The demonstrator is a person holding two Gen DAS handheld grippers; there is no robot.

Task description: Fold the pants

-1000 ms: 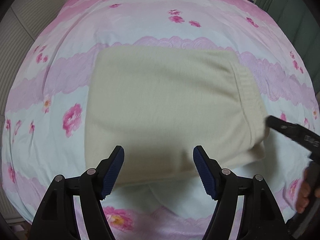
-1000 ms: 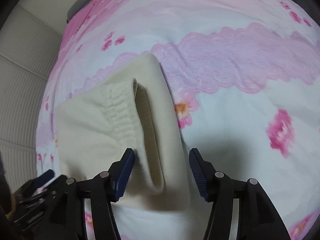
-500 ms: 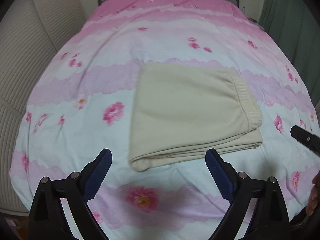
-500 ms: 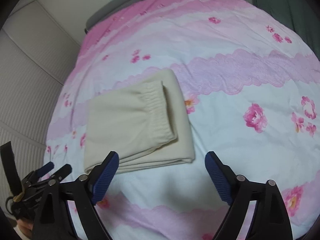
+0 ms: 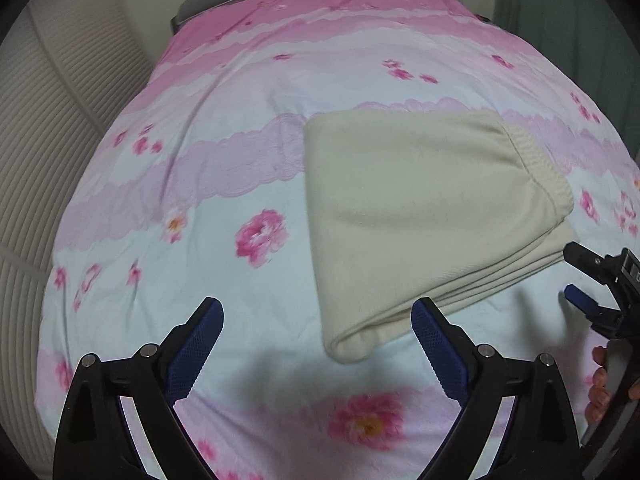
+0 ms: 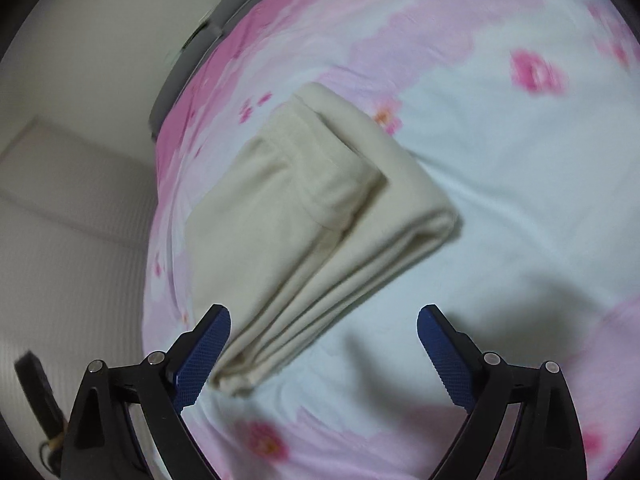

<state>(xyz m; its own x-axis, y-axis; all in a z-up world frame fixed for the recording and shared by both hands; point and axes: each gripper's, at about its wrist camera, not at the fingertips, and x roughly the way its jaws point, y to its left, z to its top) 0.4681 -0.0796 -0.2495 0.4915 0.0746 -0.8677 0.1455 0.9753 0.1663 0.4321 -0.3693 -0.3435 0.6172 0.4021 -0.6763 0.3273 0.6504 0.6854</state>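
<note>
Folded cream fleece pants (image 5: 424, 208) are showing a soft, matt nap. Pink floral cotton bedsheet (image 5: 224, 184) is looking smooth, matt. Blue rubbery gripper pads (image 5: 192, 348) are looking textured on glossy black plastic arms.

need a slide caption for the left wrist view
Folded pants on the bed, left gripper open and clear.

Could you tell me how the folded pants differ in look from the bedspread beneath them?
The pants are plain cream; the bedspread is pink and white with flowers. The pants are a small, thick, layered stack; the bedspread lies as one flat sheet across the bed. Both are soft fabric.
</note>
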